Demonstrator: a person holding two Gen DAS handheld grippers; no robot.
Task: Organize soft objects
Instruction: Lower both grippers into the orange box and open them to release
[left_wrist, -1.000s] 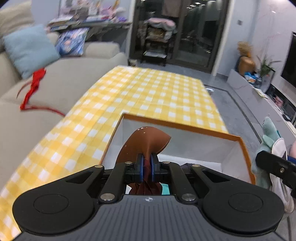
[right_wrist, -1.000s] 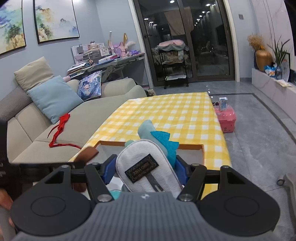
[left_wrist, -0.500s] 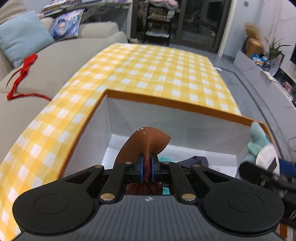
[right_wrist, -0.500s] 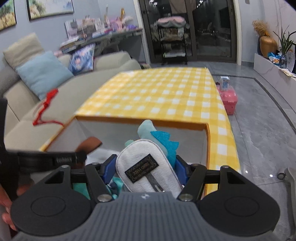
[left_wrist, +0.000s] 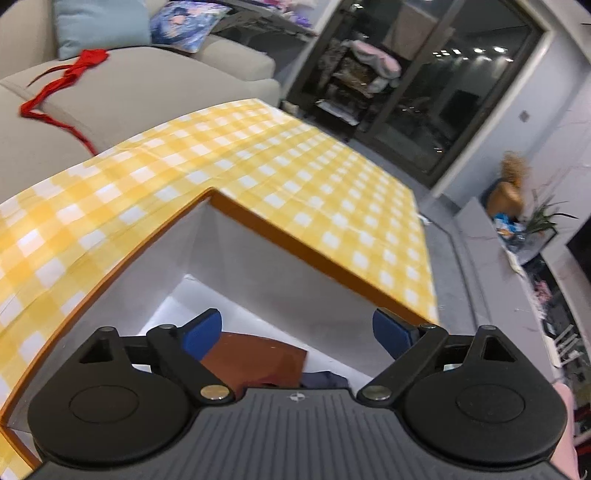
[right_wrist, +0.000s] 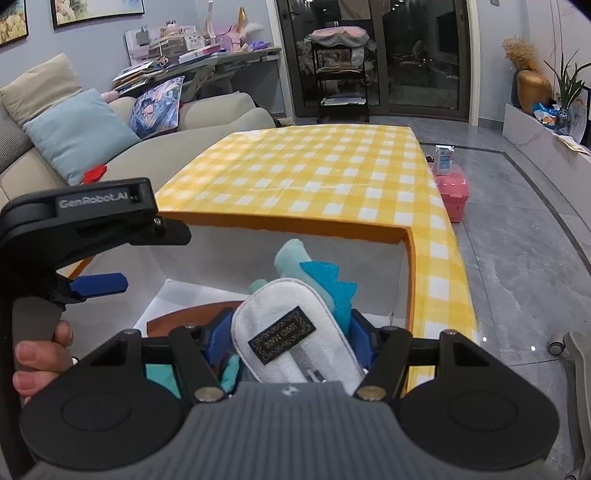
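An orange-rimmed box (left_wrist: 306, 254) with white walls stands on the yellow checked table. My left gripper (left_wrist: 297, 332) hangs over its near left corner, jaws opening wide. A brown soft piece (left_wrist: 255, 360) lies loose on the box floor under them, no pad pressing it, beside a dark blue cloth (left_wrist: 325, 380). My right gripper (right_wrist: 290, 334) is shut on a white and teal dinosaur plush (right_wrist: 295, 328), held inside the box (right_wrist: 295, 225) near its right wall. The left gripper (right_wrist: 99, 284) shows at the left of the right wrist view, with the person's hand (right_wrist: 37, 354) on its grip.
The checked tablecloth (right_wrist: 314, 173) stretches beyond the box. A beige sofa (left_wrist: 122, 85) with a red ribbon (left_wrist: 70, 74) and cushions runs along the left. A pink container (right_wrist: 452, 192) with a small carton sits on the grey floor at the right.
The left gripper opened and let go of the brown piece, which dropped to the box floor; the left view rolled. The right gripper sank lower into the box with the plush.
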